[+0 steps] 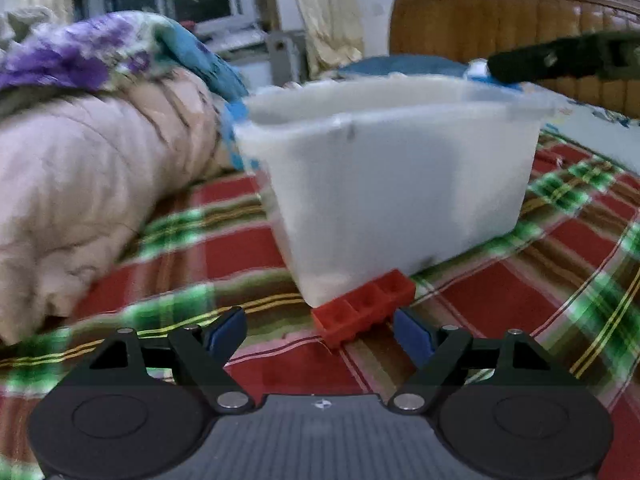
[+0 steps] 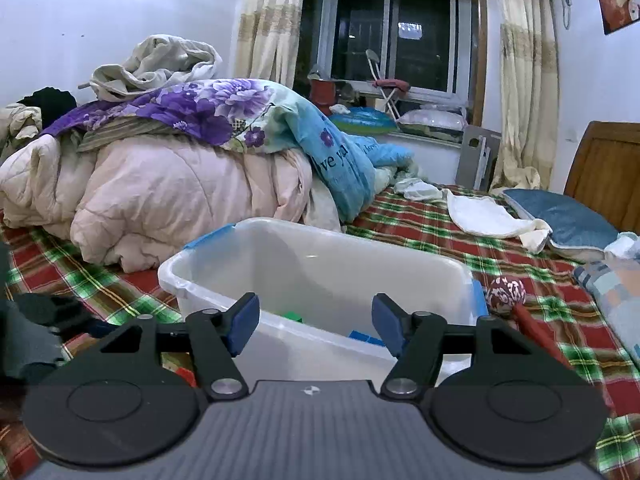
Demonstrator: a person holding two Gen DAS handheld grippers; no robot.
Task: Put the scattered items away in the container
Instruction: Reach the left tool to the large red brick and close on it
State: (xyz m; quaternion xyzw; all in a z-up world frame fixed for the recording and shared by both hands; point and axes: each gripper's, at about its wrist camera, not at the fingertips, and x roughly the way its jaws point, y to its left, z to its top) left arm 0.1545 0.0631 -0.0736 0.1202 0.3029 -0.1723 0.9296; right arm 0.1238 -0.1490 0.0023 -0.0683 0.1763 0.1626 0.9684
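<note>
Both hand-held grippers spread wide at the white container [image 2: 320, 264] on the bed.
Green block [image 2: 292, 315] and blue block [image 2: 362, 338] inside, below right hand-held gripper [image 2: 314, 326]; red block [image 1: 362, 307] against container's base, ahead of left hand-held gripper [image 1: 320, 330].

Dim, cool indoor light; fisheye bending at edges.
Left wrist view motion-blurred throughout; right wrist view sharp, window [image 2: 394, 40] dark.

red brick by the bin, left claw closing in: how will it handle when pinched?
The red brick looks like rigid moulded plastic, so probably stiff and light. Its open cells and flat sides suggest it won't roll. Lying against the white bin on soft plaid bedding, it may skid or tip.
</note>
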